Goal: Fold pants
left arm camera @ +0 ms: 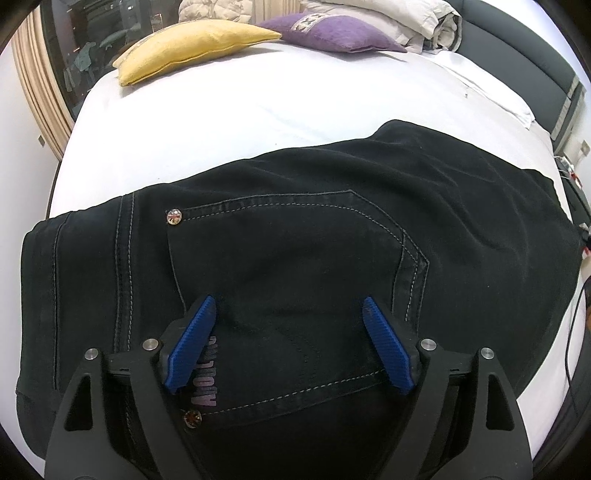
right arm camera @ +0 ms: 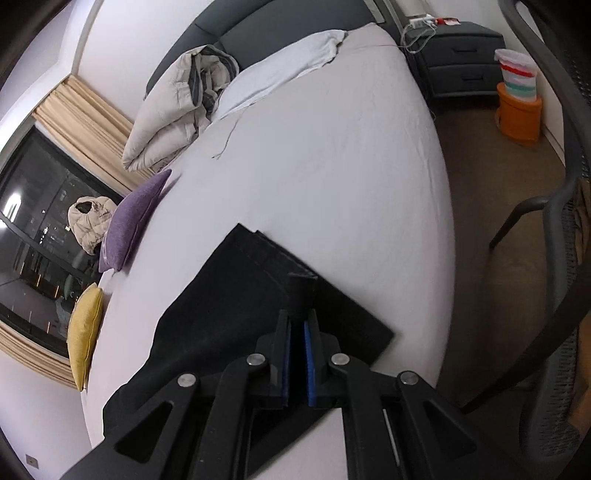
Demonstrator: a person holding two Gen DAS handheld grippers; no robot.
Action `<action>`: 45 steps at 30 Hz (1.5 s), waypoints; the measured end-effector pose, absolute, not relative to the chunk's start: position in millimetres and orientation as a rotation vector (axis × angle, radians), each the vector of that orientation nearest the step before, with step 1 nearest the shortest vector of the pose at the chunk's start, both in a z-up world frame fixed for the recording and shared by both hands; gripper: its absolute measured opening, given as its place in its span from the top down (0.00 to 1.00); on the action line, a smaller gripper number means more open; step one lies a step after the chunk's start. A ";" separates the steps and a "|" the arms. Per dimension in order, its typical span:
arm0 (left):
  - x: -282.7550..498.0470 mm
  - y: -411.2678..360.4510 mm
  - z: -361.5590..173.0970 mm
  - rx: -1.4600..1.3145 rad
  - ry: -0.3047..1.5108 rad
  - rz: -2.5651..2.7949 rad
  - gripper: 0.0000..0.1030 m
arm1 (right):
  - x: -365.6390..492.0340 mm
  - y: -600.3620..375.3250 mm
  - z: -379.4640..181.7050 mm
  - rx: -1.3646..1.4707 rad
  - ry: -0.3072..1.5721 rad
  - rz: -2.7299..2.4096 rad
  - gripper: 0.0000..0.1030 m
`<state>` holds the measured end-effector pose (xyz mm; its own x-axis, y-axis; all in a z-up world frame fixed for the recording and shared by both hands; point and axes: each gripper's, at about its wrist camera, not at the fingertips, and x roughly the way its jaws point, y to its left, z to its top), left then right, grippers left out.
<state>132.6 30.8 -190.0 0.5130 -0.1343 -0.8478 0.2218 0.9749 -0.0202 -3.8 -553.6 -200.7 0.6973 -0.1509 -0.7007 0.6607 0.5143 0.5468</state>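
Black jeans point(left arm camera: 295, 236) lie flat on the white bed, waistband at the left, a back pocket with two rivets facing up. My left gripper point(left arm camera: 290, 306) is open, its blue pads spread over the back pocket, holding nothing. In the right wrist view the leg ends of the pants point(right arm camera: 258, 295) lie stacked on the sheet. My right gripper point(right arm camera: 297, 325) is nearly closed with a narrow gap, just above the leg fabric; I cannot tell if any cloth is pinched between the pads.
A yellow cushion point(left arm camera: 192, 48) and a purple cushion point(left arm camera: 328, 33) lie at the far side of the bed point(left arm camera: 229, 122), beside a bundled duvet point(right arm camera: 173, 110). A nightstand point(right arm camera: 458, 62), an orange stool point(right arm camera: 517, 114) and a chair point(right arm camera: 561, 258) stand to the right.
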 end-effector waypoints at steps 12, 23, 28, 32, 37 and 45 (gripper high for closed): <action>124.0 30.0 -188.7 0.086 0.997 -0.211 0.19 | -18.8 -558.1 -222.5 0.987 0.655 -0.544 0.95; 126.7 30.4 -189.2 0.091 0.990 -0.218 0.13 | -17.8 -570.5 -224.9 0.986 0.649 -0.605 0.96; 130.4 31.6 -189.0 0.096 0.993 -0.222 0.10 | -38.5 -596.0 -234.2 1.062 0.694 -0.699 0.99; 118.9 32.1 -173.1 0.069 0.956 -0.196 0.10 | -39.1 -572.5 -163.0 0.806 0.596 -0.643 0.96; 116.4 6.2 -149.2 0.063 0.864 -0.251 0.10 | 48.3 -496.8 -126.0 0.685 0.651 -0.188 0.89; 136.5 -16.5 -186.2 0.145 0.987 -0.264 0.10 | 117.9 -463.4 -225.5 0.721 0.942 -0.083 1.00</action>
<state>136.5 -16.5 -186.2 0.5233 -0.1538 -0.8382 0.2847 0.9586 0.0018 117.9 -463.4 -225.5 0.6030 0.2362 -0.7620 0.3664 0.7665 0.5275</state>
